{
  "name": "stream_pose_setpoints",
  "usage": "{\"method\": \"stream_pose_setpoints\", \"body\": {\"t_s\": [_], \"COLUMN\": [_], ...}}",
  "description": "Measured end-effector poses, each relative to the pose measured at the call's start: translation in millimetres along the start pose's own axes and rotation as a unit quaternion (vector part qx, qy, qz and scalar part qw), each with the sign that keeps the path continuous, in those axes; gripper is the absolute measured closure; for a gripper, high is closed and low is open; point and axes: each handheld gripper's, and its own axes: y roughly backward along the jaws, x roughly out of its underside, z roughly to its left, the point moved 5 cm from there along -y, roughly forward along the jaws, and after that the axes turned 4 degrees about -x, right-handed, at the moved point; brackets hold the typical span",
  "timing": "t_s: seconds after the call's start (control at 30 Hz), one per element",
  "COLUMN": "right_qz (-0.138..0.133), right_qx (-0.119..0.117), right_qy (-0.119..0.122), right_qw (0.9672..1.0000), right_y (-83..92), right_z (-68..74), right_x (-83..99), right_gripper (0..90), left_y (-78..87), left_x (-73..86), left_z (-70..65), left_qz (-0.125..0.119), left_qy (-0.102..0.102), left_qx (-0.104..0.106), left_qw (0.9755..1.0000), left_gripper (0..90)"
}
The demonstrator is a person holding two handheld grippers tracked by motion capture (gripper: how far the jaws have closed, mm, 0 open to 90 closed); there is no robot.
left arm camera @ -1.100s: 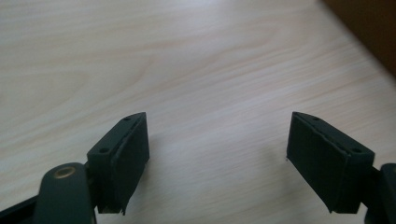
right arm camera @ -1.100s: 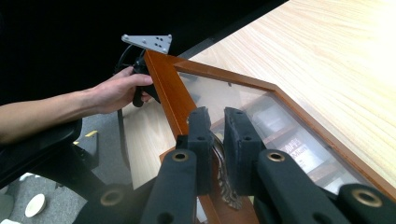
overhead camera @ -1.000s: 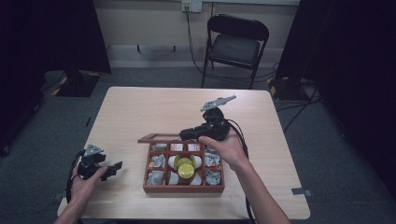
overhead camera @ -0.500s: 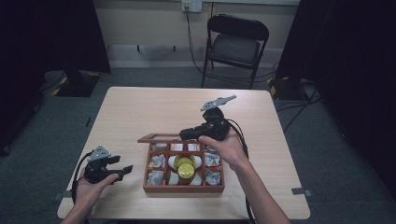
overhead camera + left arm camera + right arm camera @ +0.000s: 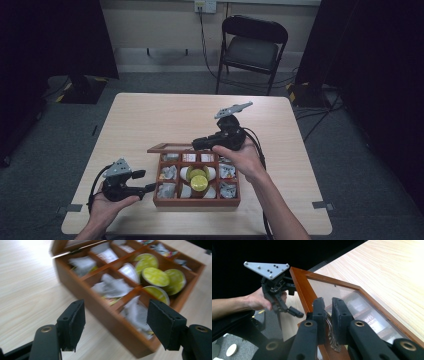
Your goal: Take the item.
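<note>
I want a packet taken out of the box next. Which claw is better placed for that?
The left claw. It is open and empty beside the box, aimed at the packets. The right claw is shut on the lid's handle, holding the lid up.

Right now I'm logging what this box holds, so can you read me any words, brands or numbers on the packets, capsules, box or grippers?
None can be read.
White packets in the back of the wooden box: dark print, too blurred.
Label seen through the glass lid, which the right gripper holds by its handle: print too small.
Green capsules: plain tops, no text seen.
Left gripper, its plate: no lettering, only holes.
</note>
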Motion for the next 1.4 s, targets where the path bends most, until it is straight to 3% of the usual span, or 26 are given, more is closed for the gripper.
{"method": "stream_pose_setpoints", "body": {"t_s": [0.37,0.47,0.53,0.63,0.73,1.0,1.2,1.4], "right_qz": [0.000,0.001,0.001,0.001,0.001,0.001,0.001,0.001], "right_qx": [0.000,-0.001,-0.001,-0.001,-0.001,-0.001,0.000,0.001], "right_qy": [0.000,-0.001,-0.002,-0.002,-0.001,-0.001,0.001,0.001], "right_qw": [1.0000,1.0000,1.0000,1.0000,1.0000,1.0000,1.0000,1.0000], "right_y": [0.1,0.2,0.3,0.3,0.2,0.3,0.5,0.2], "right_z": [-0.7,-0.7,-0.8,-0.8,-0.7,-0.8,-1.3,-0.8], "right_x": [-1.3,-1.7,-1.9,-1.9,-1.7,-1.9,-2.9,-2.6], "right_gripper": [81.8,81.8,81.8,81.8,81.8,81.8,81.8,81.8], "left_y": [-13.7,-22.4,-29.4,-40.4,-49.4,-68.8,-84.0,-98.0], "left_x": [-10.6,-15.2,-20.8,-27.0,-31.2,-36.3,-41.6,-44.5], "left_z": [-23.1,-32.8,-40.2,-53.0,-62.7,-72.0,-72.9,-77.4], "left_qz": [0.009,0.022,0.019,0.027,0.029,0.042,0.070,0.091], "left_qy": [-0.039,-0.055,-0.053,-0.072,-0.073,-0.080,-0.093,-0.096], "left_qx": [0.040,0.050,0.061,0.074,0.089,0.096,0.080,0.085], "left_qw": [0.9984,0.9970,0.9965,0.9943,0.9929,0.9913,0.9900,0.9875], "left_gripper": [32.3,32.3,32.3,32.2,32.3,28.6,28.1,27.9]}}
